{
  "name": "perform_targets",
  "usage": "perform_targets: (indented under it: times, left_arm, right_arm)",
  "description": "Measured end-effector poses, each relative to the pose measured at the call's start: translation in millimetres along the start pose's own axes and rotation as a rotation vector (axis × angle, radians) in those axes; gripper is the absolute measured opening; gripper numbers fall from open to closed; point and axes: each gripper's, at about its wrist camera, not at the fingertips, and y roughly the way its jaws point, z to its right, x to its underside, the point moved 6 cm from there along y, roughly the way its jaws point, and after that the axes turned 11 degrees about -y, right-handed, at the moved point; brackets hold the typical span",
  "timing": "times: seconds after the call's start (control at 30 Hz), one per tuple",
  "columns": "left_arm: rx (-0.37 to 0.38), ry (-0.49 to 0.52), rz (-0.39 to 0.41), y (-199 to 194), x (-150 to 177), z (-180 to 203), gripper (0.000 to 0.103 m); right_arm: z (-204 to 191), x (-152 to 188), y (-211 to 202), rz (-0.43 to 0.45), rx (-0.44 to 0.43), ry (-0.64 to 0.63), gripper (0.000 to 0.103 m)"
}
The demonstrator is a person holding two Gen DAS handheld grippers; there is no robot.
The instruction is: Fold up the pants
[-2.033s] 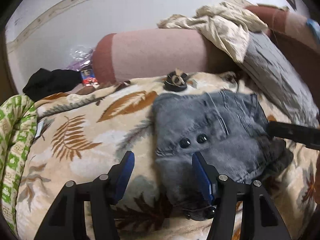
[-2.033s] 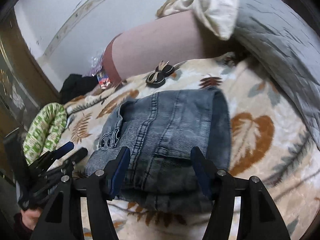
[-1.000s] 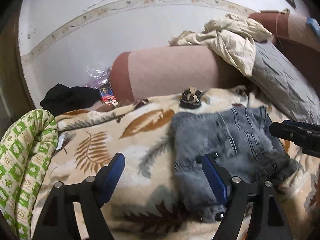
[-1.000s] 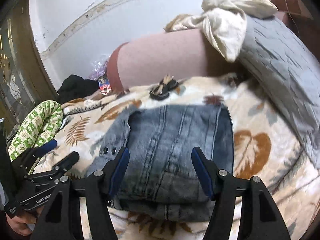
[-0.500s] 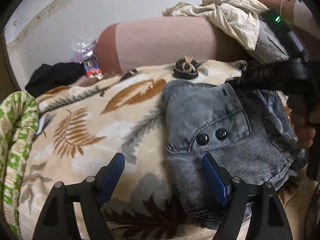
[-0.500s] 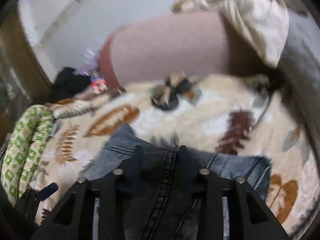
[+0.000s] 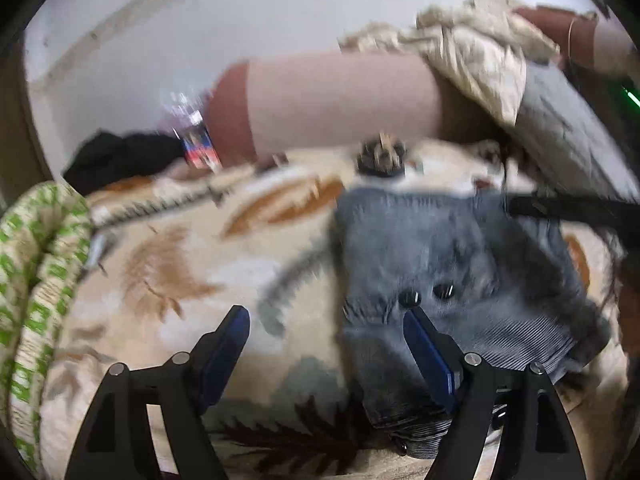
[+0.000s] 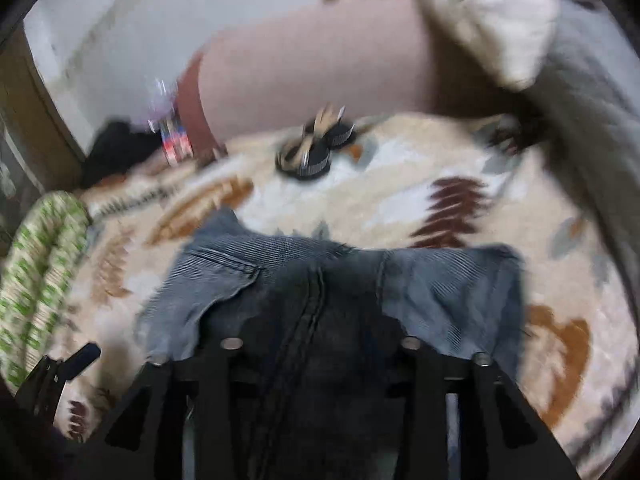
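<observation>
Left wrist view: your left gripper point(image 7: 326, 334) hangs with its jaws spread wide and nothing between them, low over the leaf-print blanket point(image 7: 168, 280). The pants point(image 7: 452, 280) lie just right of it as a compact grey denim bundle, already folded over. Your right gripper point(image 7: 568, 210) reaches in across the far right edge.

Right wrist view: your right gripper point(image 8: 320, 336) looks clenched on a dark fold of the pants point(image 8: 452, 300), though its tips are buried in cloth. Judging by the bundle, you're near the end: one more fold or a tidy.
</observation>
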Motion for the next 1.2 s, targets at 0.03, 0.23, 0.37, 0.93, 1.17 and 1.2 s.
perform_targets:
  times: [0.03, 0.23, 0.37, 0.93, 1.17, 1.2]
  left_arm:
    - [0.0, -0.003, 0.031, -9.3, -4.7, -0.4, 0.082]
    - [-0.015, 0.024, 0.126, -50.6, -16.2, -0.3, 0.091]
    - [-0.021, 0.035, 0.136, -70.1, -11.4, -0.1, 0.095]
    - [-0.065, 0.003, 0.181, -84.5, -8.2, -11.9, 0.101]
    - [-0.095, 0.002, 0.164, -75.1, -6.6, -17.2, 0.101]
    - [-0.096, -0.002, 0.163, -74.8, -6.5, -18.0, 0.101]
  right_arm:
    - [1.8, 4.7, -18.2, 0.037, 0.028, -0.011, 0.056]
    - [-3.8, 36.8, -111.9, 0.186, 0.097, -0.031, 0.067]
    - [-7.2, 56.0, -138.2, 0.262, 0.122, -0.03, 0.072]
    - [-9.0, 59.5, -114.5, 0.234, 0.15, -0.039, 0.072]
    - [-16.7, 57.8, -107.3, 0.223, 0.135, -0.071, 0.072]
    - [-17.4, 57.8, -106.9, 0.222, 0.132, -0.075, 0.072]
